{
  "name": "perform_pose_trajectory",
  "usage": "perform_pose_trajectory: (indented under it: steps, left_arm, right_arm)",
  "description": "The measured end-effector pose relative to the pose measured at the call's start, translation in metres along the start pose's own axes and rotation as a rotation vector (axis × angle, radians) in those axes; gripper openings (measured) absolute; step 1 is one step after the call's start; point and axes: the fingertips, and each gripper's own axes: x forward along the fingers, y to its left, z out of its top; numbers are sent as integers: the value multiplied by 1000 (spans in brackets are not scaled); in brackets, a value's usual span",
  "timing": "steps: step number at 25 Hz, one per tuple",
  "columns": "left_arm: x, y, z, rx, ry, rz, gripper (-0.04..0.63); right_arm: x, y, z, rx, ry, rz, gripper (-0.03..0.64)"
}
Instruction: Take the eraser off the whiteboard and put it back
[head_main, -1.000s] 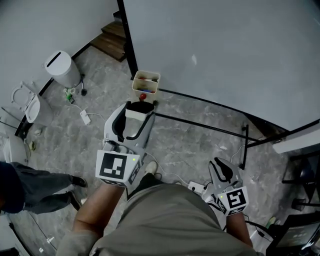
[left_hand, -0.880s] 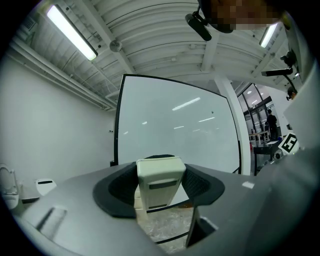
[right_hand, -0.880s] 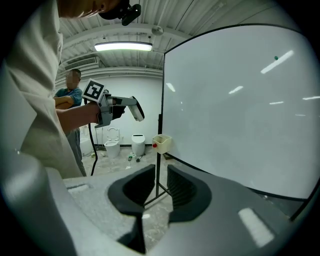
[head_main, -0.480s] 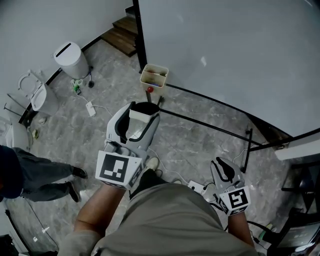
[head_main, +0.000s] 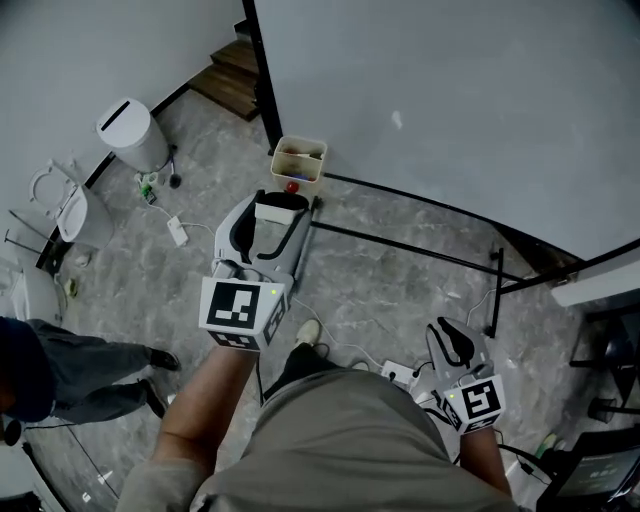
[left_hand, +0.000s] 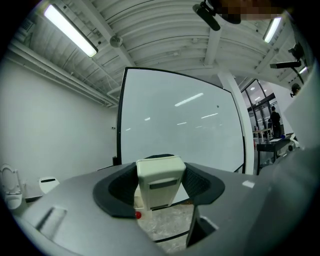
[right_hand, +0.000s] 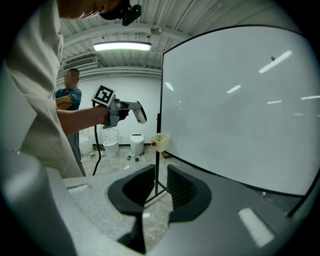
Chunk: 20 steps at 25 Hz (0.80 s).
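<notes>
1. Cream-white, the eraser (left_hand: 160, 181) sits clamped between the two dark pads of the left claw (head_main: 281, 208), which is held out level toward the whiteboard (head_main: 450, 110).
2. The eraser is clear of the board's face, in the air over the grey marbled floor (head_main: 380, 290), just short of the small beige box (head_main: 298, 162) hung on the board's black frame.
3. A red knob (head_main: 291, 186) shows at that box's lower edge.
4. The right claw (right_hand: 159, 186) hangs low beside the person's body, its jaws a little apart with nothing between them.
</notes>
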Motion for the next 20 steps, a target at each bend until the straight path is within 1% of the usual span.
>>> perform_pose_trajectory:
  steps: [7, 14, 20]
  left_arm:
    - [58, 23, -29, 4, 44, -6, 278]
    - [119, 47, -80, -5, 122, -6, 278]
    - [152, 58, -116, 17, 176, -24, 278]
  right_arm:
    - [9, -2, 0, 38, 21, -68, 67]
    - [18, -7, 0, 75, 50, -147, 67]
    - [24, -6, -1, 109, 63, -219, 67]
